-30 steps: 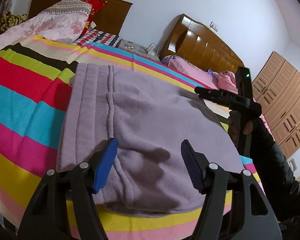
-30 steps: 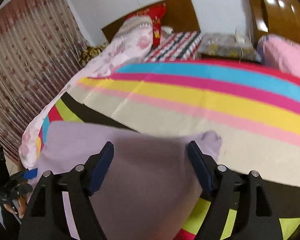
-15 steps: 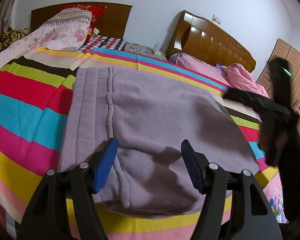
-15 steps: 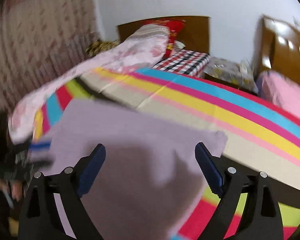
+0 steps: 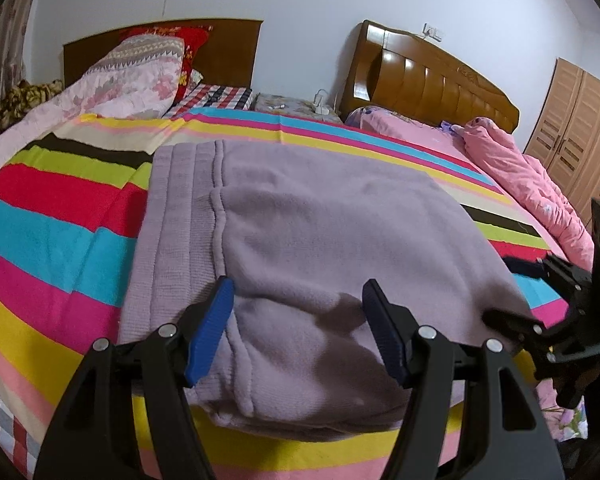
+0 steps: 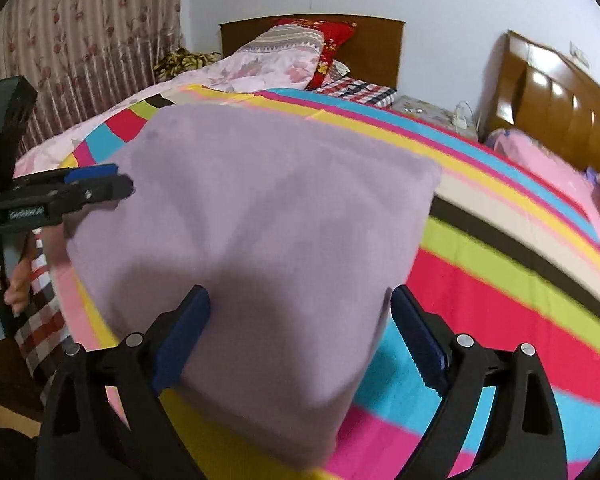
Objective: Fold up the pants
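Note:
The lilac knit pants (image 5: 300, 248) lie folded into a flat rectangle on the striped bed cover, ribbed waistband to the left; they also show in the right wrist view (image 6: 260, 208). My left gripper (image 5: 298, 330) is open and empty, hovering over the near edge of the pants. My right gripper (image 6: 300, 338) is open and empty over the pants' near right corner. The right gripper shows in the left wrist view (image 5: 540, 300) beside the pants' right edge. The left gripper shows in the right wrist view (image 6: 72, 188) at the pants' left edge.
The multicoloured striped cover (image 5: 52, 240) spreads over the bed. A floral quilt and pillows (image 5: 132, 76) lie at the head. A second bed with pink bedding (image 5: 520, 176) stands to the right, wardrobe (image 5: 580, 128) beyond. A curtain (image 6: 80, 40) hangs at the left.
Both grippers stay open. The right gripper has swung down and back towards the pants' near right corner. The left gripper has drawn back slightly; the pants lie still.

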